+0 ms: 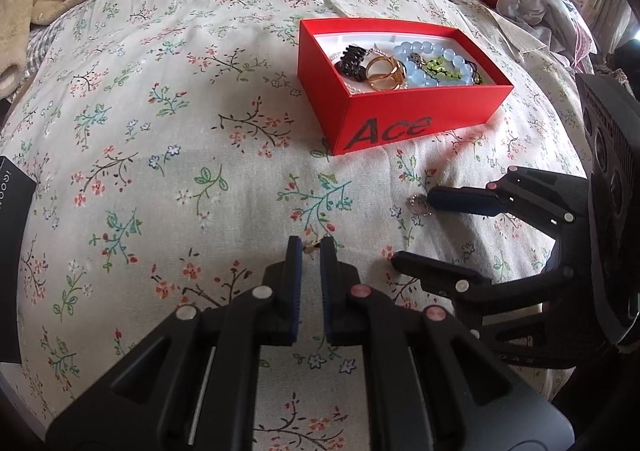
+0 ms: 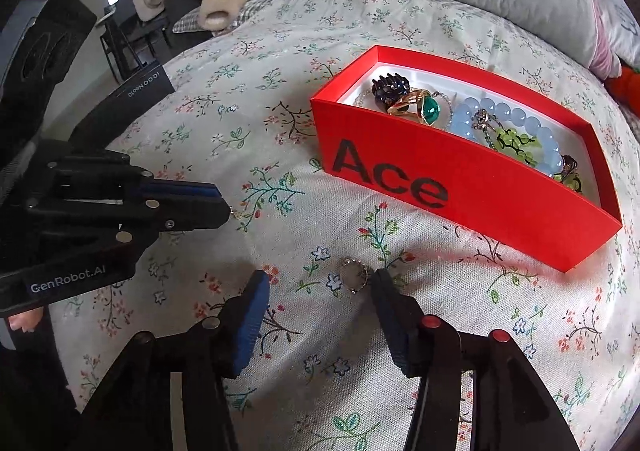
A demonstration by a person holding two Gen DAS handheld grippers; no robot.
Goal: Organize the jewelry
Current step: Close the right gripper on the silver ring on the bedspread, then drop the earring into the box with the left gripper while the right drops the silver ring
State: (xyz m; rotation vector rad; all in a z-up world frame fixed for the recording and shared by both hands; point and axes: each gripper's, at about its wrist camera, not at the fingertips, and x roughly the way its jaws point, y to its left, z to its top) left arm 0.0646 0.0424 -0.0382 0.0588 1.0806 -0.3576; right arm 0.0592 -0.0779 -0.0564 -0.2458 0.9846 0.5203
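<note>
Fingers [image 2: 256, 291] spread beside small ring [image 2: 354, 275]

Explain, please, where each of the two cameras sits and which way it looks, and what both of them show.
Left wrist: sits on the left gripper, looking down along its nearly shut fingers at the floral bedspread; the right gripper enters from the right.
Right wrist: sits on the right gripper, looking down past its open fingers at a small ring; the left gripper enters from the left.
Shared: the red box of jewelry, the bedspread, the ring, both grippers.
</note>
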